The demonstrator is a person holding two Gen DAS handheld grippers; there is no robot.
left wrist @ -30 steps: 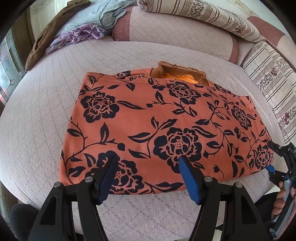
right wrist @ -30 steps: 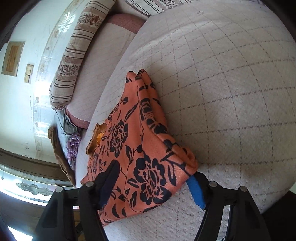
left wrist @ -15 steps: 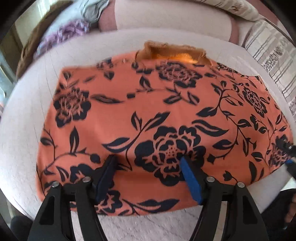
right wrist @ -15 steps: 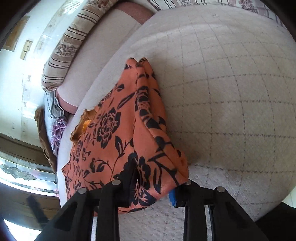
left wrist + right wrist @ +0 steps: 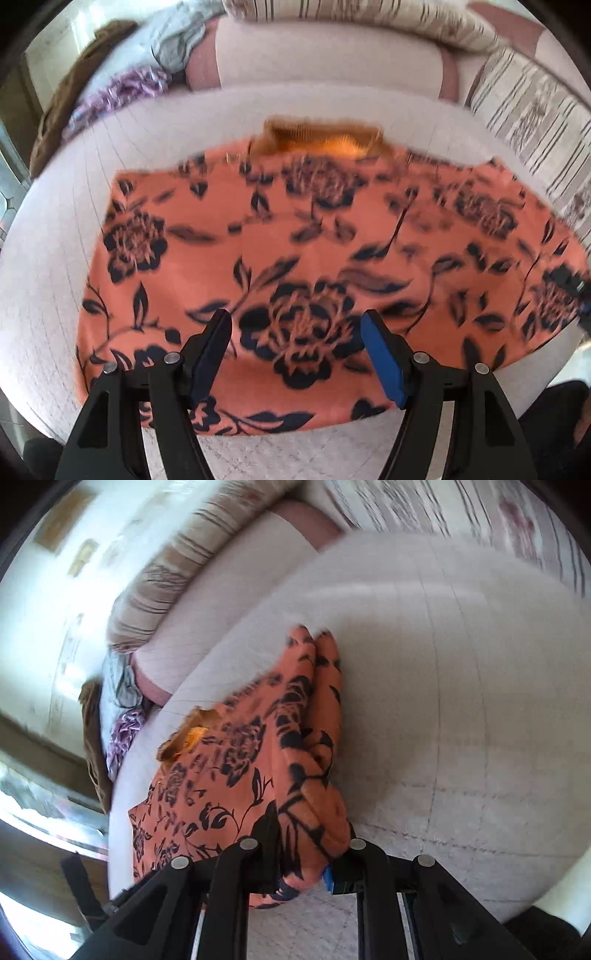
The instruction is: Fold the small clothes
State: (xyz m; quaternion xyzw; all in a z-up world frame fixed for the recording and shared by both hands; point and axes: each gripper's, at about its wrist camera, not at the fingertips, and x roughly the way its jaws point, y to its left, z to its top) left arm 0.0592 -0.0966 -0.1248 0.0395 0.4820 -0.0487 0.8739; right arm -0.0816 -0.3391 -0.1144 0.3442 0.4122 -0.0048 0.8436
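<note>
An orange garment with black flowers (image 5: 295, 236) lies spread flat on a pale quilted cushion (image 5: 48, 280); a brown ribbed collar (image 5: 321, 134) shows at its far edge. My left gripper (image 5: 295, 325) is open, its fingers wide apart just above the garment's near hem. My right gripper (image 5: 306, 853) is shut on the garment's right corner (image 5: 314, 812), which bunches up between the fingers. The right gripper also shows at the right edge of the left wrist view (image 5: 569, 284). Both views are motion-blurred.
Striped pillows (image 5: 528, 110) line the sofa back and right side. A pile of other clothes, grey, purple and brown (image 5: 122, 92), lies at the far left. The cushion's front edge (image 5: 295, 454) is right under my left gripper.
My right gripper has closed on the garment's right corner and lifted it slightly. My left gripper moved forward over the near hem and stayed open.
</note>
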